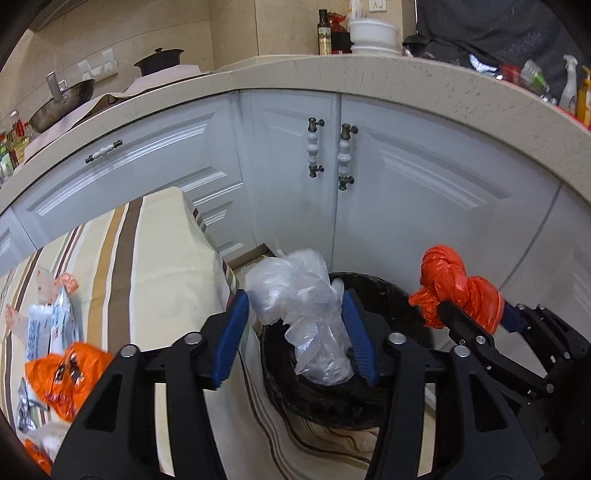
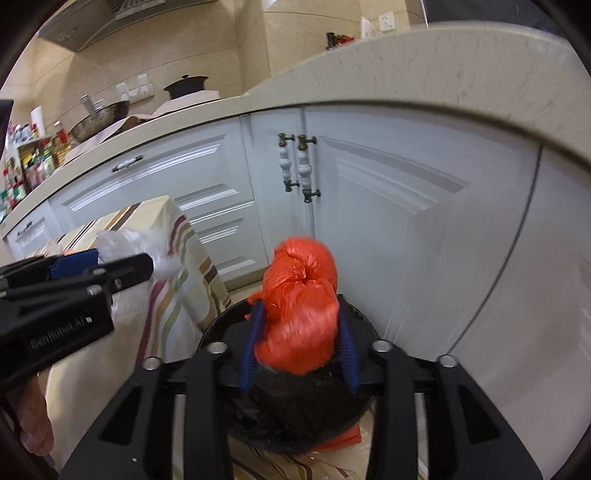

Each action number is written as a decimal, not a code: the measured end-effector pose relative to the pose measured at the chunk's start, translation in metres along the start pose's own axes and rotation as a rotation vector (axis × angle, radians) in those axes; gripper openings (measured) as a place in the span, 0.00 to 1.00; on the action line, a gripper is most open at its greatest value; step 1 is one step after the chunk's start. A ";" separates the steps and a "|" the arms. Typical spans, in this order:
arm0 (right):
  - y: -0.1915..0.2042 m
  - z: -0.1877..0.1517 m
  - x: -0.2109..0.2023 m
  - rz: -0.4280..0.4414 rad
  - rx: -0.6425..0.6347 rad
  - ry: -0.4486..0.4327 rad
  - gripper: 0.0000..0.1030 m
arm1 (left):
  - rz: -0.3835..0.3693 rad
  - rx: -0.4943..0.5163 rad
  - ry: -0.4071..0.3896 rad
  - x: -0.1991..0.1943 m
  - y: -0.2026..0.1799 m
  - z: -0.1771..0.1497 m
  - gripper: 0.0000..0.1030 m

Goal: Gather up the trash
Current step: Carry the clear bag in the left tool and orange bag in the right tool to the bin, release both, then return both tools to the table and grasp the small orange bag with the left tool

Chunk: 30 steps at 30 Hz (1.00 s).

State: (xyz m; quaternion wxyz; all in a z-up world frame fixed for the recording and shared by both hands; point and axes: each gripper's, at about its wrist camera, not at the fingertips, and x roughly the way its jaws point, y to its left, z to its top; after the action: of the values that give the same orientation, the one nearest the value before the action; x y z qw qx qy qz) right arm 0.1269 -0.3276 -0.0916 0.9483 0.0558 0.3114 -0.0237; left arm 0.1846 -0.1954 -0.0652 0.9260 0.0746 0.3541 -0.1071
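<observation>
Left gripper spread fairly wide, crumpled clear plastic bag between pads, touching right pad, above black-lined trash bin. Right gripper clamped on knotted orange plastic bag, also over bin. Bin on floor against white cabinet doors, hard beside striped tablecloth edge. On cloth: orange wrapper, white-blue packet. Countertop above: wok, oil bottle, white bowls.
</observation>
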 end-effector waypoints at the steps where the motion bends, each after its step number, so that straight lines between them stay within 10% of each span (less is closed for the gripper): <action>1: -0.003 0.001 0.004 -0.008 0.011 0.001 0.54 | 0.009 0.001 0.005 0.005 -0.001 0.002 0.60; 19: 0.024 0.001 -0.035 0.038 0.039 -0.044 0.62 | 0.024 -0.087 -0.044 -0.054 0.053 -0.015 0.80; 30: 0.112 -0.012 -0.069 0.191 -0.080 -0.048 0.64 | 0.198 -0.188 -0.093 -0.131 0.142 -0.078 0.82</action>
State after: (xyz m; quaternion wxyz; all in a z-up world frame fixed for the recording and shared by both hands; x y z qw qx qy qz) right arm 0.0728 -0.2141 -0.0499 0.9550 0.0468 0.2825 0.0777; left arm 0.0756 -0.0226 -0.0259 0.9503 0.0172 0.3104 0.0148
